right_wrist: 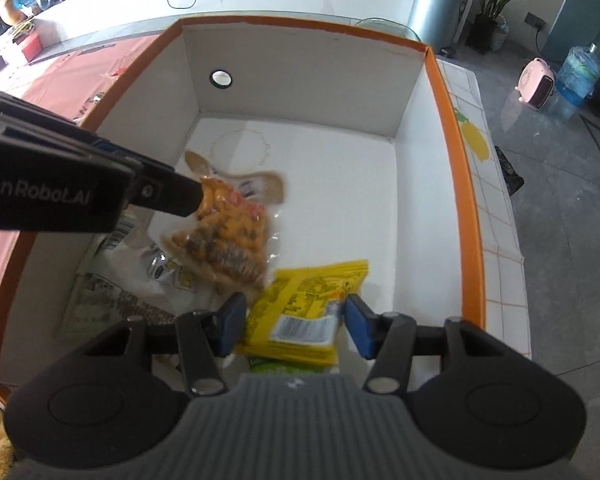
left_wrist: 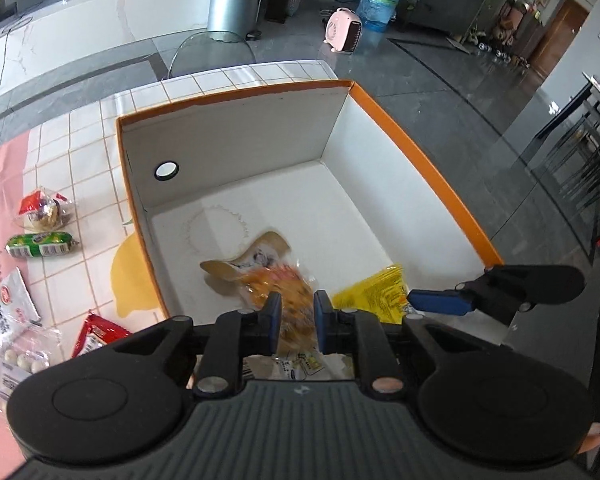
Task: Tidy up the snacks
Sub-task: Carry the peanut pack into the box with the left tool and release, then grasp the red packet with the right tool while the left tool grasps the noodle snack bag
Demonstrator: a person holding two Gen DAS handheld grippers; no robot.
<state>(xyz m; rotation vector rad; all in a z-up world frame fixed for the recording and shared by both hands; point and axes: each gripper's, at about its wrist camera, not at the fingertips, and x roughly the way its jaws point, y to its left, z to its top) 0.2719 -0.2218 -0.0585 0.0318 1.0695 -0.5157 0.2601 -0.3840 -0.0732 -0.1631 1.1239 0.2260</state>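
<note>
**Both claws in box, dropping off snacks**

Left claw (left_wrist: pixel 297 322) pinches the orange snack bag (left_wrist: pixel 278 286). Right claw (right_wrist: pixel 296 326) half spread, yellow packet (right_wrist: pixel 306 312) between the pads; contact unclear. Both over the box (left_wrist: pixel 236 136) floor. Next: release, then fetch the green sausage (left_wrist: pixel 40 245) on the surface (left_wrist: pixel 88 184) at 9 o'clock.

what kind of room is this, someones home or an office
Hard to say; it looks like an open lounge or office common area: a long white counter with cables, a water jug on the grey floor beside a pink heater, and potted plants.
</note>
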